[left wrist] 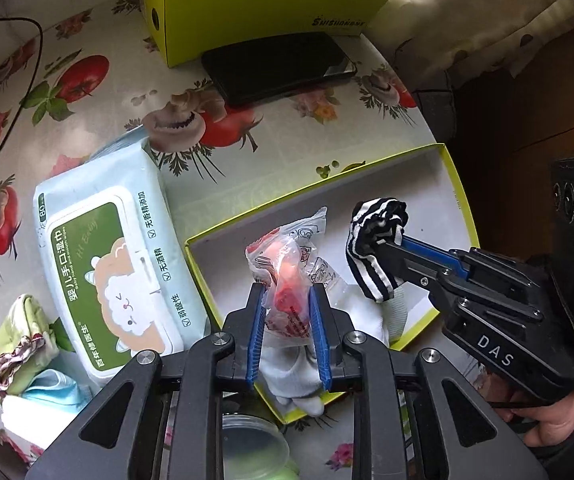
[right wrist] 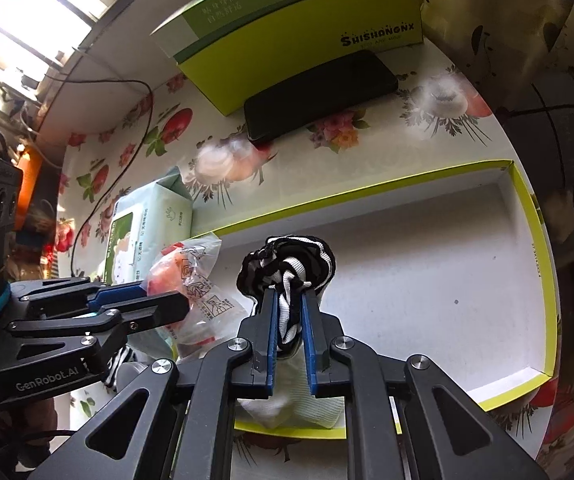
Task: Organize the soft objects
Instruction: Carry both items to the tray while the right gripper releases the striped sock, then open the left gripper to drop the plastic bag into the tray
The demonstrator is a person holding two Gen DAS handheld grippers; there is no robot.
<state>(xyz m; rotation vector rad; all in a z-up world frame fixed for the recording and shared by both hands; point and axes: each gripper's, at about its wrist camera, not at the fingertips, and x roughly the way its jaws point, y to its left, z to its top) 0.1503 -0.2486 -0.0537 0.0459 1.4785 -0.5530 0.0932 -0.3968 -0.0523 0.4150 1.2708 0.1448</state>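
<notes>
Both tongs are seen loaded over the shallow lime-edged box lid (right wrist: 527, 216). The left tongs (left wrist: 287, 300) are clamped on a crinkly clear plastic packet (left wrist: 287, 264) with something red-orange inside, held just above the lid's near-left corner. The right tongs (right wrist: 289, 308) are pinched nearly shut on a bunched black-and-white striped sock (right wrist: 287, 260), which is hung over the lid's white floor, just beside the packet. Under both tongs, white fabric (left wrist: 299, 376) is laid in the near part of the lid; it looks like socks or gloves, though it's mostly hidden so that can't be said for sure.

Outside the lid, a pack of baby wipes (left wrist: 115, 272) with a green label is set on the flowery desk (left wrist: 87, 40), just beside the lid's left end. Left of that, a small pile of folded green and blue cloths (left wrist: 27, 352) is stacked. A clear round plastic lid (left wrist: 255, 444) is partly seen below the left tongs. At the far end of the desk, a black phone (left wrist: 279, 64) is laid against a lime green box (left wrist: 271, 4), and a black cable (left wrist: 27, 68) is trailed across the far left.
</notes>
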